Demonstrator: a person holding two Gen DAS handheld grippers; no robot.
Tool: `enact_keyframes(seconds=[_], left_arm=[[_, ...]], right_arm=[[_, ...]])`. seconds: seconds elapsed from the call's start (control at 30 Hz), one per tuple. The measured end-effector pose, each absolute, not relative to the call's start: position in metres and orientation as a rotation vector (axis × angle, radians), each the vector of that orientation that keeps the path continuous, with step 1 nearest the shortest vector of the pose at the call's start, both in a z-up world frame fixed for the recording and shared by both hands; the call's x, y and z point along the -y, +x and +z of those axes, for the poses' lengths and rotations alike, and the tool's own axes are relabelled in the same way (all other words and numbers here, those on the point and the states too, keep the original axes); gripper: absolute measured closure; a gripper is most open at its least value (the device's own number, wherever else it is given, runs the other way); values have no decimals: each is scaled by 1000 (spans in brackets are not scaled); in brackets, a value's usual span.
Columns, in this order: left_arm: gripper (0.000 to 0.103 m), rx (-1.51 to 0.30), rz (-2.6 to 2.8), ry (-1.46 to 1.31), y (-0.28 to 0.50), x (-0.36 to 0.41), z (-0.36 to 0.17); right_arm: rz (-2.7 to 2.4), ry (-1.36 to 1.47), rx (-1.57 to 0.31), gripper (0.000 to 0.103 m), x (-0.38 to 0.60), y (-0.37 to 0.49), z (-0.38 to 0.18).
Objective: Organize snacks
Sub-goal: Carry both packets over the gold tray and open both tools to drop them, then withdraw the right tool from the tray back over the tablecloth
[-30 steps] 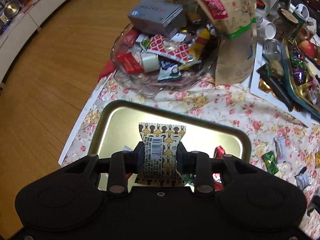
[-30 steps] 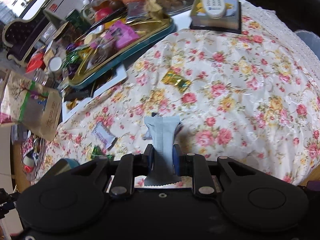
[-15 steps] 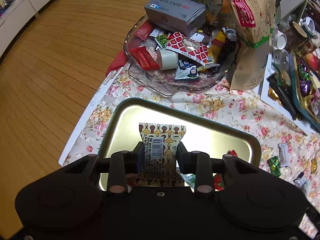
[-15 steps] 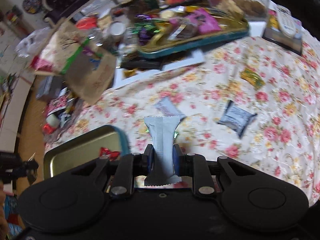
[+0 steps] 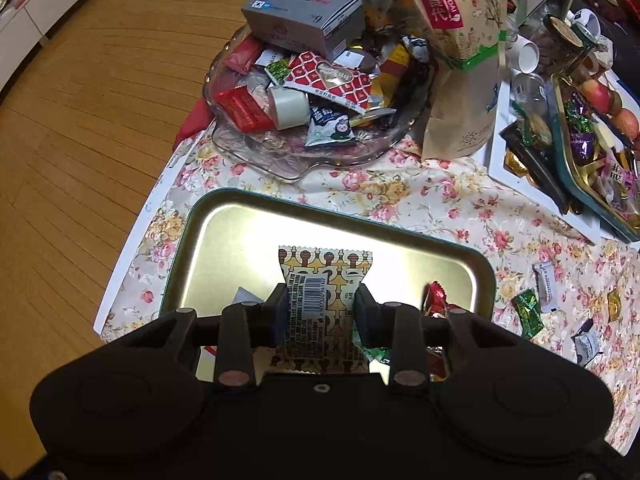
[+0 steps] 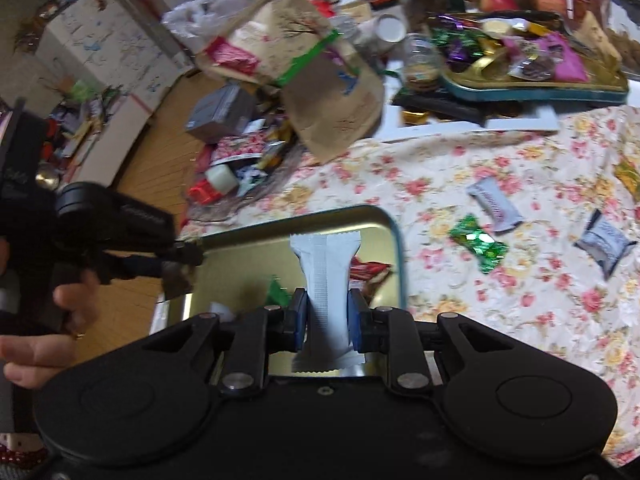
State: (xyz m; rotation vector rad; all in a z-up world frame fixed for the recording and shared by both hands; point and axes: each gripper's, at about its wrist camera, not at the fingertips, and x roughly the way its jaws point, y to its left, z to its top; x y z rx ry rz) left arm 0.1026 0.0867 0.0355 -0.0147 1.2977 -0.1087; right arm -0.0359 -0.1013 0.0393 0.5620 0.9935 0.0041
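The left gripper [image 5: 320, 312] is clamped on a yellow-patterned snack packet [image 5: 324, 280] (barcode side up), which stands upright between the two fingers. Directly below and ahead of it lies the gold metal tray [image 5: 224, 248], with a red-wrapped candy [image 5: 434, 298] in the tray just right of the fingers. Beyond the tray's far rim sits a glass bowl [image 5: 280, 160] heaped with snacks and a grey box [image 5: 304, 12]; a brown paper pouch [image 5: 460, 60] stands to the bowl's right.

The right gripper [image 6: 327, 320] pinches a pale grey snack packet [image 6: 326, 276], also upright, over the near right part of the same tray [image 6: 376, 220]. To its right, on the floral tablecloth [image 6: 520, 160], lie a green foil candy [image 6: 478, 242], a white wrapped sweet [image 6: 494, 202] and a dark grey packet [image 6: 604, 244], all apart from each other. To its left the other gripper [image 6: 176, 256] reaches over the tray's edge; the blur there makes what it holds hard to tell.
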Motion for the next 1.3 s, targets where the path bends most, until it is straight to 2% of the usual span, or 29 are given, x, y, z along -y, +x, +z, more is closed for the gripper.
enact_keyframes(seconds=[0.07,0.3,0.83,1.07,1.3], left_arm=[[56,-1284,-110,-20,102,-86,38],[56,-1291,-110,-22,102,-84,37],[57,-1382,-219,68,82,-29,23],[57,-1400,-295,144,67,16,22],[57,-1437,-375,194,45,60,18]], right_arm=[[44,572,-978,61,95,-36,44],[38,542,-951,61,95,-37,48],[-188,480,-1100,60,138,-41,14],[-284,412,-1129,56,167,-53,3],[-430,445,-1106,45,211,-75,-7]])
